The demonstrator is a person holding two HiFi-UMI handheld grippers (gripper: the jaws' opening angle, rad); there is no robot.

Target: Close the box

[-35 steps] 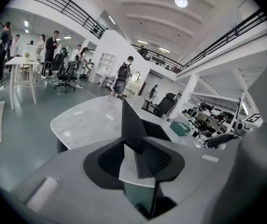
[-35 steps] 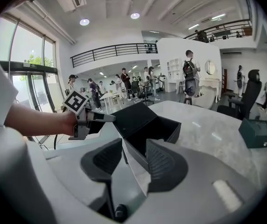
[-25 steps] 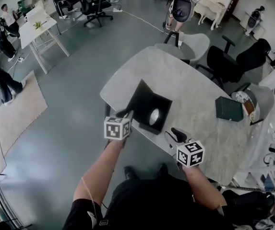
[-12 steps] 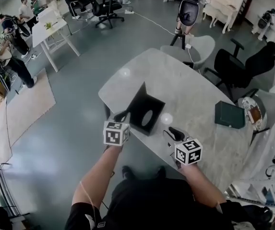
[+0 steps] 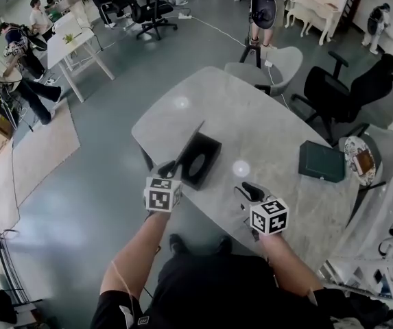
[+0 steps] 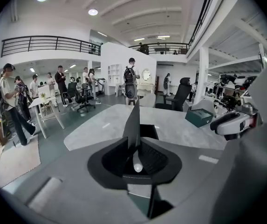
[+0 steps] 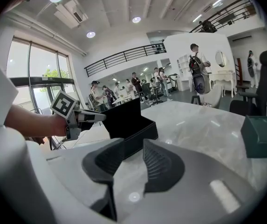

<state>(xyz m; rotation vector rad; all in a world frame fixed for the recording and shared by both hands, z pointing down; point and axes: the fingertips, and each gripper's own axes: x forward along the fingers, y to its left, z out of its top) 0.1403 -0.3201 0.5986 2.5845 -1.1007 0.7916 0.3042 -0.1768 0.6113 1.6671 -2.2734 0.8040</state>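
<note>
Now on the table [image 5: 271, 132], centre-left, the box [image 5: 201, 164] has its lid [image 5: 191, 146] swung from laid-back to near upright, so it is about half closed. Left gripper [image 5: 168, 169] fingers clasp the lid edge and have just loosened a little. Right gripper [image 5: 246, 188] fingers are released and empty, and have just narrowed.

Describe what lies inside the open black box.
Inside the black rectangular box, the head view shows only a pale oval patch; object or glare, unclear. Shadow and its raised lid hide the rest.

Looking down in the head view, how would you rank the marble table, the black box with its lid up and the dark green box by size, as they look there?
1. marble table, by far the largest.
2 and 3. black box and dark green box look about alike; too close to rank.
</note>
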